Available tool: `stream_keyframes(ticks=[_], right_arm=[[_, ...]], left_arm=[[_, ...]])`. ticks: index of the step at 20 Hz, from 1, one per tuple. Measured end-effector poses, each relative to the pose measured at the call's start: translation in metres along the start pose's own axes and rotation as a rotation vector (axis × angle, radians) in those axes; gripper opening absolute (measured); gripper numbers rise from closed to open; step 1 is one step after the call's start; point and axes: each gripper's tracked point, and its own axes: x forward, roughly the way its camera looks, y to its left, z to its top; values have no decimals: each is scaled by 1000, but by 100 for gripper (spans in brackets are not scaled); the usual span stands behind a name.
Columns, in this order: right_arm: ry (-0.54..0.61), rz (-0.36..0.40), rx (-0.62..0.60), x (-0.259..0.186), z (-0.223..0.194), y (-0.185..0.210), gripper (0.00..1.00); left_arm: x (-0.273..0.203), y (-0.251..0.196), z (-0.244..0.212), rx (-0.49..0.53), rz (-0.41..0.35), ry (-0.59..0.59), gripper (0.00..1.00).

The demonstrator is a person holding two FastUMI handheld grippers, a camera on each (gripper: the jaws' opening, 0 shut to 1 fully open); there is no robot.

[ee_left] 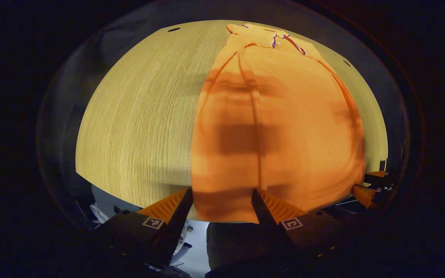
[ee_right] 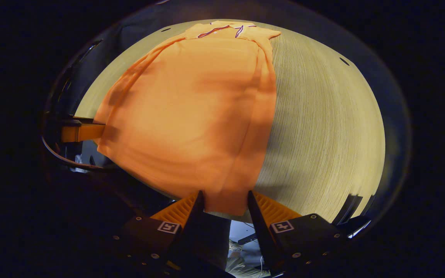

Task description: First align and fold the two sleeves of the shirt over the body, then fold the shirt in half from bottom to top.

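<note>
Shirt [ee_left: 284,127] orange, sleeves folded in

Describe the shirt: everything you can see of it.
The shirt is orange, of soft thin cloth, with a collar trimmed in dark and white at its far end. It lies lengthwise on the wooden table, sleeves already folded in, forming a long narrow panel with lengthwise creases. Its hem hangs over the near table edge. The left gripper and right gripper each stand open astride a bottom corner, not yet clamped.
</note>
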Motion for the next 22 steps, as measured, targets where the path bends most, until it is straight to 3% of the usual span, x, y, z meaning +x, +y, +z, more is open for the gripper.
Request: stream_keyframes(ticks=[1, 2, 3, 5, 6, 7, 10, 11, 22], right_arm=[[-11, -1, 45, 0, 5, -2, 52], [-25, 26, 106, 2, 11, 0, 42], [-20, 99, 156, 2, 13, 10, 19], [-1, 162, 205, -1, 11, 20, 19], [-17, 155, 217, -2, 16, 15, 18], [-37, 145, 264, -5, 24, 13, 5], [-40, 199, 295, -6, 30, 23, 5], [-56, 195, 291, -10, 37, 20, 5], [-164, 186, 301, -41, 113, -3, 5]], left_arm=[[-1, -3, 2, 20, -8, 4, 87], [1, -5, 3, 46, -16, 12, 66], [1, -8, 5, 78, -33, 16, 45], [-1, -8, 5, 108, -57, 26, 7], [-3, -11, 6, 106, -88, 29, 7], [-4, -16, 5, 86, -130, 21, 7], [-12, -15, 19, 38, -191, -7, 7], [-12, -17, 23, 32, -212, -6, 1], [-57, -27, 105, 61, -283, -92, 1]])
